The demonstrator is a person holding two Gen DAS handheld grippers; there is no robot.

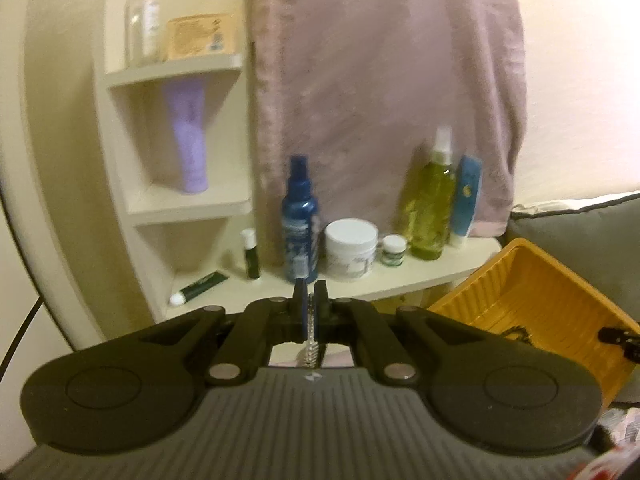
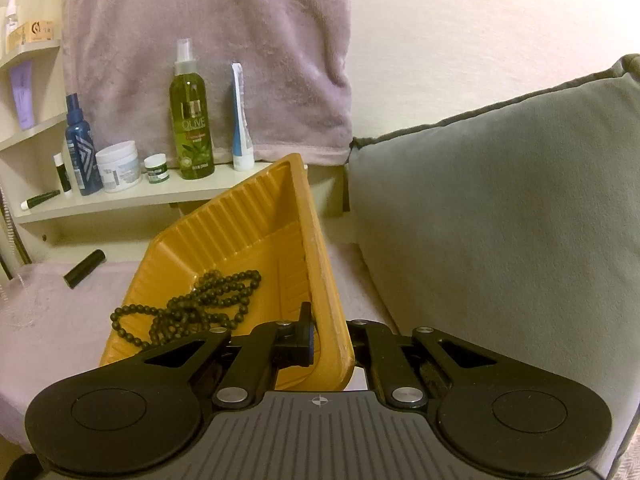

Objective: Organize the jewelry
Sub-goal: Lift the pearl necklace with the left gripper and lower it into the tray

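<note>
The left gripper [image 1: 310,312], clenched on a pale chain [image 1: 310,354] that hangs below its jaws, sits left of the orange tray [image 2: 224,236] — tilted, its rim pinched by the right gripper [image 2: 320,344] — where a dark bead necklace [image 2: 192,308] already lies.

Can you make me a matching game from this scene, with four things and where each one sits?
Things:
1. dark bead necklace
2. olive spray bottle
3. purple tube
4. right gripper

Places:
A. middle corner shelf
B. clamped on the tray's rim
C. inside the orange tray
D. long shelf, in front of the hanging towel

Pairs: 1-C, 2-D, 3-A, 4-B
</note>
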